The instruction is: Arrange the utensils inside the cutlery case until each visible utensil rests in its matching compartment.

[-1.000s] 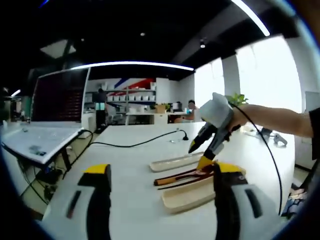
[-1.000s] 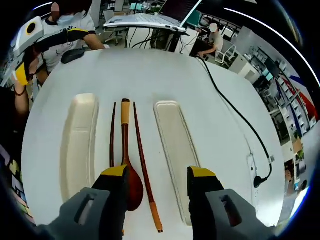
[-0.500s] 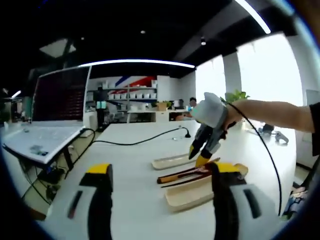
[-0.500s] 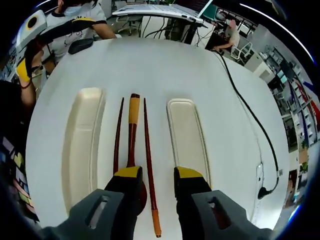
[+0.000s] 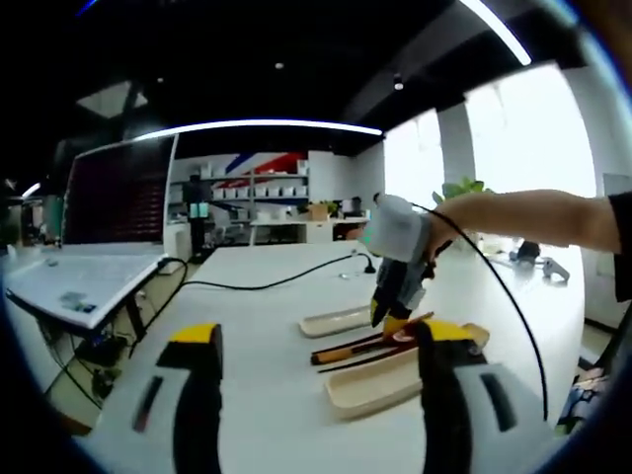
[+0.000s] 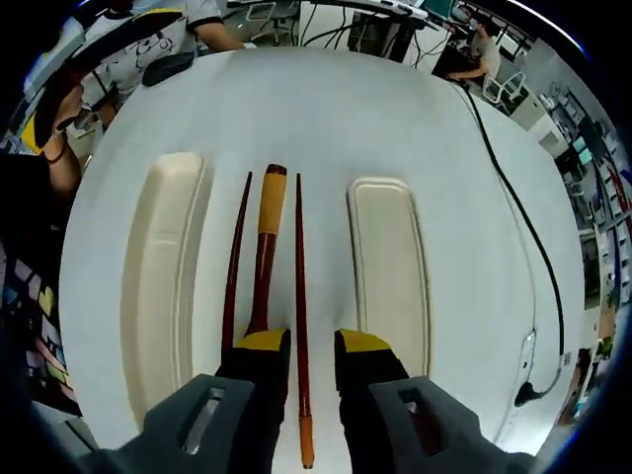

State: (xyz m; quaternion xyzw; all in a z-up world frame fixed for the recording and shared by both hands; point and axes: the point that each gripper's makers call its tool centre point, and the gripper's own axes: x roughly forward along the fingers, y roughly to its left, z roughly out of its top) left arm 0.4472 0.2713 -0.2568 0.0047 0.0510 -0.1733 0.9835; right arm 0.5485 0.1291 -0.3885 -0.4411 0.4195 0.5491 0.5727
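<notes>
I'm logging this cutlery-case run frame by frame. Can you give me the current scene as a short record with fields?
surface: white table
case halves: two cream trays, left tray and right tray, both empty
utensils: spoon between two chopsticks, left chopstick and right chopstick, lying on the table between the trays
right claw: jaws straddle the right chopstick, narrow gap, not clamped
left claw: held above the table, jaws wide apart, empty
background: laptop, black cable
</notes>
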